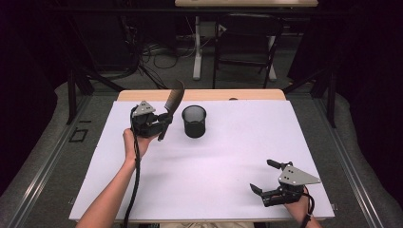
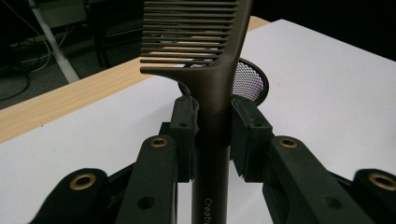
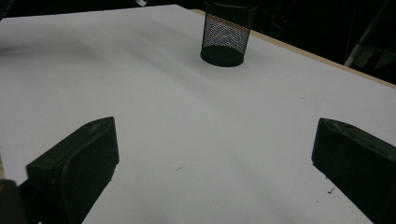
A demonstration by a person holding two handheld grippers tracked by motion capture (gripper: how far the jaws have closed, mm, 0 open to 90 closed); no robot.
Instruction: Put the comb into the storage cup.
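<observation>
High view, nearest edge first: right gripper (image 1: 263, 176) low at the near right corner of the white sheet (image 1: 237, 156), held by a hand (image 1: 299, 205) coming in from the bottom, jaws spread wide with nothing between them, grey three-cornered plate on top. Right gripper view: same two black jaws standing far apart at the lower corners, bare white sheet (image 3: 187, 130) between them.

Farther in, on the left side: bare forearm rising from the bottom edge, cable trailing along it, hand (image 1: 135, 142) wrapped under the left gripper (image 1: 166, 121). Closed tight on a dark brown comb (image 1: 172, 107), gripped by the handle, toothed end tilted up and away, above the far edge of the sheet. Left gripper view: comb (image 2: 205, 70) upright between the two black pads, pads pressing the handle from both sides, teeth pointing to that view's left, pale lettering low on the handle, too cut off to read.

Just beside the comb, to its right in the high view: black mesh cup (image 1: 194, 121), upright, open at the top, standing on the sheet near its far edge. Not touching the comb. Seen behind the comb's neck in the left gripper view (image 2: 254, 81), and well ahead of the open jaws in the right gripper view (image 3: 225, 35).

Beyond that: strip of wooden tabletop (image 1: 204, 95), then dark floor with table legs and cables.
</observation>
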